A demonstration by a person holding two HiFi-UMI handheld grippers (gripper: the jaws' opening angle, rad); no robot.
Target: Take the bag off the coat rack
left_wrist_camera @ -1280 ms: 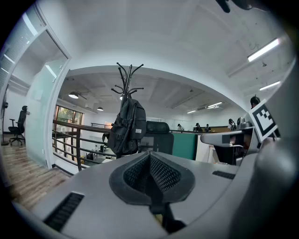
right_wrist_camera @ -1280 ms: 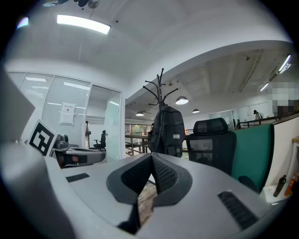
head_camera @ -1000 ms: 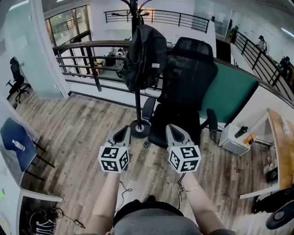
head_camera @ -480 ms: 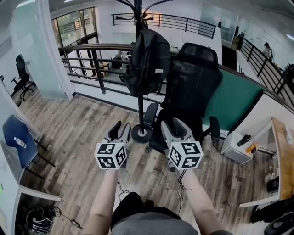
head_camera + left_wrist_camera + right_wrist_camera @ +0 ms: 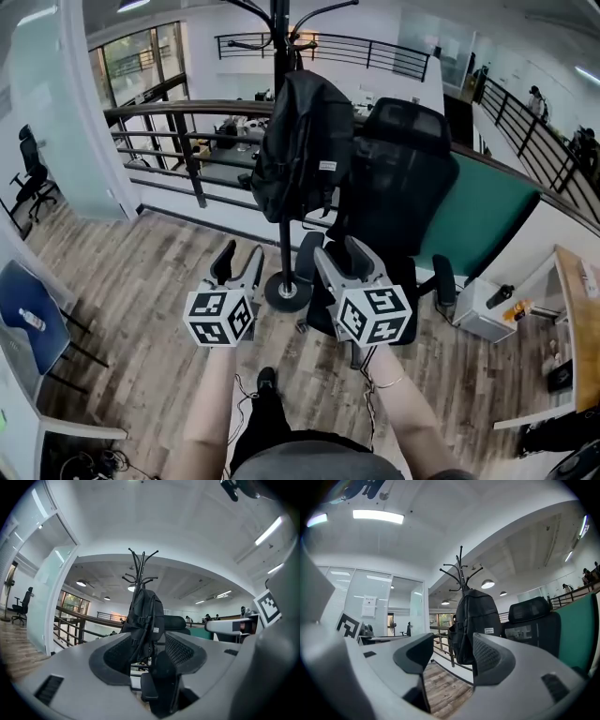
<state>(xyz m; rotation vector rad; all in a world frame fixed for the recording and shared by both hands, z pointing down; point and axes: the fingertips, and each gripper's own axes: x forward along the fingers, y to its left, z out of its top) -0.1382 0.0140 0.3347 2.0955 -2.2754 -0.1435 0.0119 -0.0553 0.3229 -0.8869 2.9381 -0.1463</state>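
Head view: black fabric backpack hangs upright on the black metal coat rack, long axis vertical, top loop up at the hooks, and a black mesh office chair stands just beside it on the right. Left gripper and right gripper are side by side, both pointing at the backpack, which lies ahead and above, well apart from both; it sits about between their lines, so I can't call either one nearer. Left gripper view: the jaws have just been opening and stand apart, nothing between the pads, with the backpack centred in the gap far off and the rack hooks above it. Right gripper view: same, the jaws have just been opening and are apart and empty, and the backpack shows a bit right of centre over the right jaw. My read: the approach is straight forward and up toward the top loop.
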